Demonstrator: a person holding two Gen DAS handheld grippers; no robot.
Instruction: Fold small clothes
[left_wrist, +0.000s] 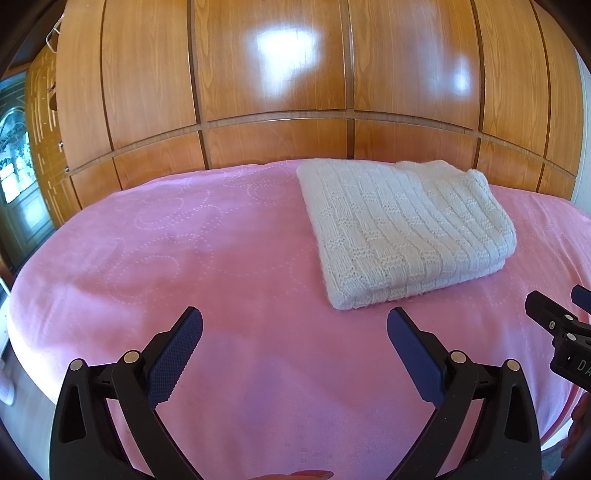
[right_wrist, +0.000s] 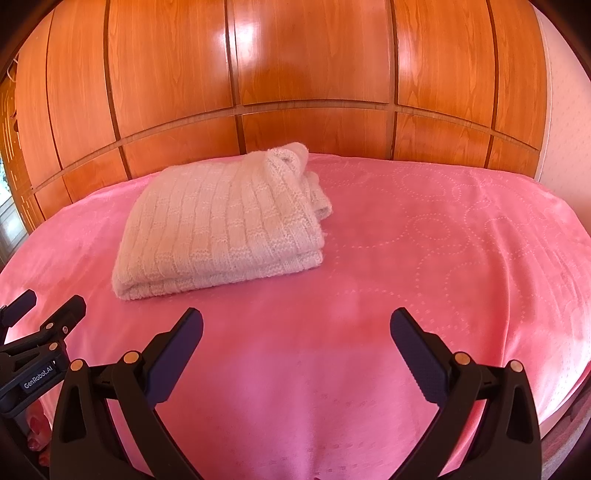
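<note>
home bedroom | pink bedspread (left_wrist: 184, 258) | glossy wood wardrobe doors (left_wrist: 258, 74) behind

Cut off and unclear at the frame edges

The right gripper (left_wrist: 569, 314) is clipped by the left wrist view's edge, the left gripper (right_wrist: 33, 314) by the right wrist view's. The folded knit's (right_wrist: 221, 221) inner layers are hidden, and its garment type is unreadable. The bed (left_wrist: 184, 258) runs out of frame.

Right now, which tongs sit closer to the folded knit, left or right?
Too close to call: the folded cream knit garment lies between them on the pink bedspread. Left tongs and right tongs both hang open, touching nothing.
</note>
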